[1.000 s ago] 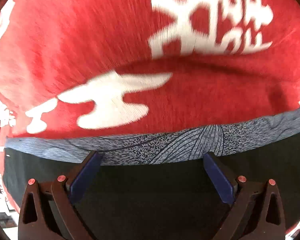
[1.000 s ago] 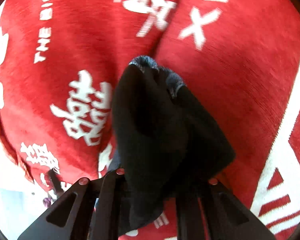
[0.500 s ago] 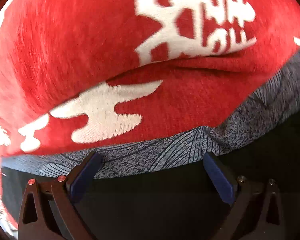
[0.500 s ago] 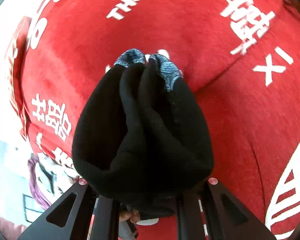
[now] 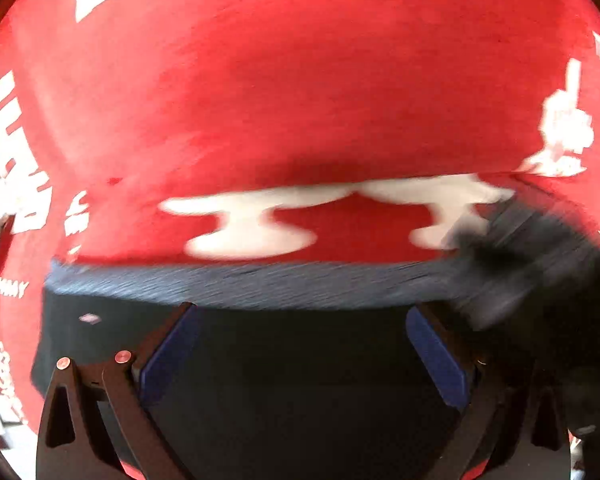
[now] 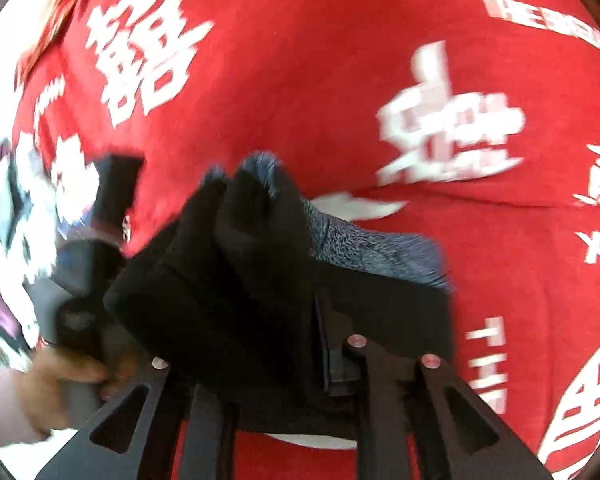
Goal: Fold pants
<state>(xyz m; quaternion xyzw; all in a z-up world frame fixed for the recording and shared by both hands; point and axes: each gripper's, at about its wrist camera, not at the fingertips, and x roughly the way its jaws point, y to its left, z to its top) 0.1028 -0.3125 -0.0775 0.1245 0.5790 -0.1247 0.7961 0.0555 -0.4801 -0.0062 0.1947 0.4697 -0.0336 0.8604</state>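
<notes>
Right wrist view: the pants (image 6: 228,280), black with a grey patterned waistband (image 6: 372,248), look soft and light and will sag wherever unsupported. The right hand-held gripper (image 6: 276,360) is clamped on a bunched fold, held above the red printed cloth (image 6: 320,80). In the left view the waistband runs left to right, just beyond the left hand-held gripper (image 5: 300,344), whose blue pads (image 5: 168,354) stand apart, holding nothing. Best grip, I think: the thicker waistband edge.

A red blanket (image 5: 300,100) with white printed characters (image 6: 148,52) fills both views.
</notes>
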